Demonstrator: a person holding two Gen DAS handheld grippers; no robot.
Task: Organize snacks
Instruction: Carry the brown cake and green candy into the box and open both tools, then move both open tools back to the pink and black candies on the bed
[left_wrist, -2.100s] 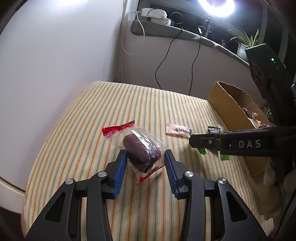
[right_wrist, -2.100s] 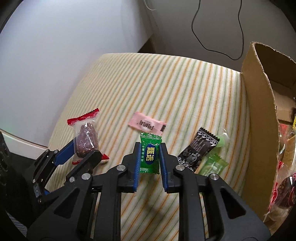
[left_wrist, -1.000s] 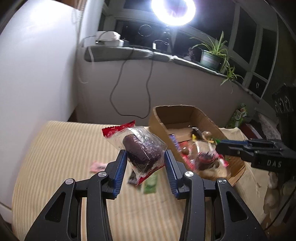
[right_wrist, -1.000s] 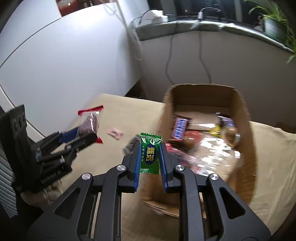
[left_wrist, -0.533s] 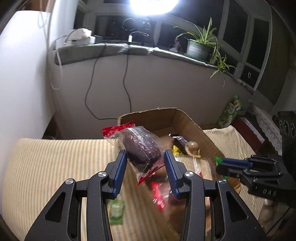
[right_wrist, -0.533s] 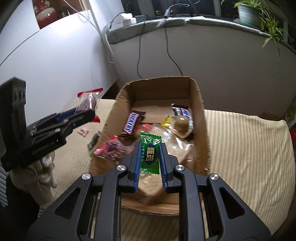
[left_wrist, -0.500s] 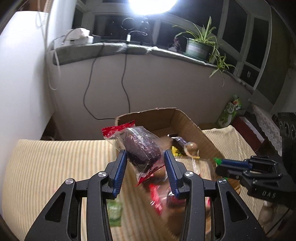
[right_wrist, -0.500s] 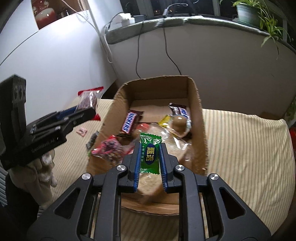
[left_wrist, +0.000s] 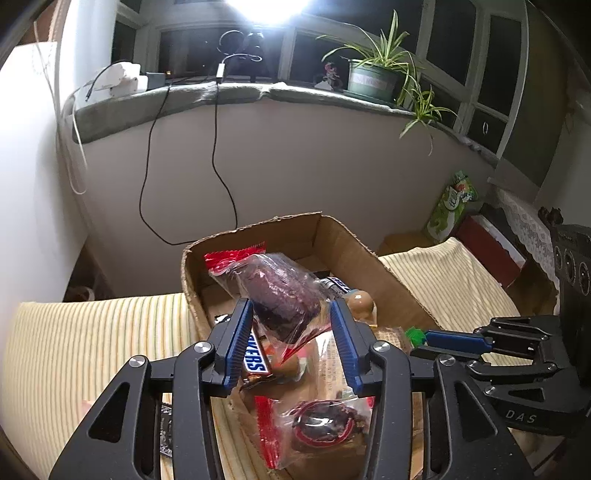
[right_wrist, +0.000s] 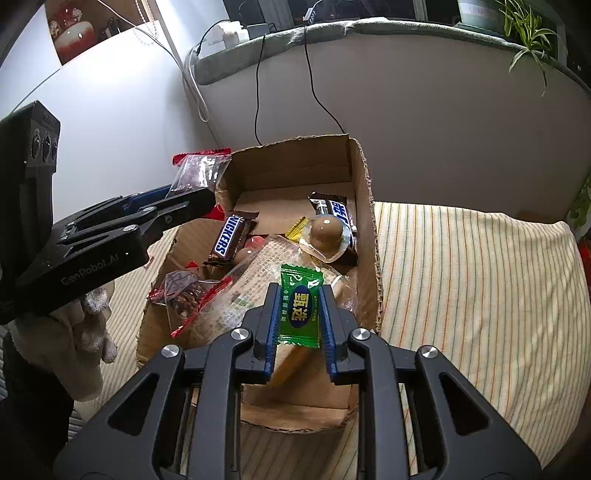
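Note:
My left gripper (left_wrist: 291, 314) is shut on a clear packet with red ends holding a dark cake (left_wrist: 280, 291), held over the left side of the open cardboard box (left_wrist: 354, 251). It also shows in the right wrist view (right_wrist: 173, 199) with the packet (right_wrist: 199, 173) at the box's left wall. My right gripper (right_wrist: 297, 295) is shut on a green candy (right_wrist: 300, 306) above the near part of the box (right_wrist: 364, 206). The right gripper (left_wrist: 443, 338) appears at the box's right edge in the left wrist view.
The box holds Snickers bars (right_wrist: 231, 236), a brown round sweet (right_wrist: 327, 230), a red-ended packet (right_wrist: 184, 291) and a large clear bag (right_wrist: 255, 280). The box stands on a striped cloth (right_wrist: 461, 277). A black wrapper (left_wrist: 166, 432) lies left of the box. A wall with cables stands behind.
Both grippers have moved closer over the box with their snacks still held. The left packet now hangs over the box's left side; the green candy is lower over the near contents.

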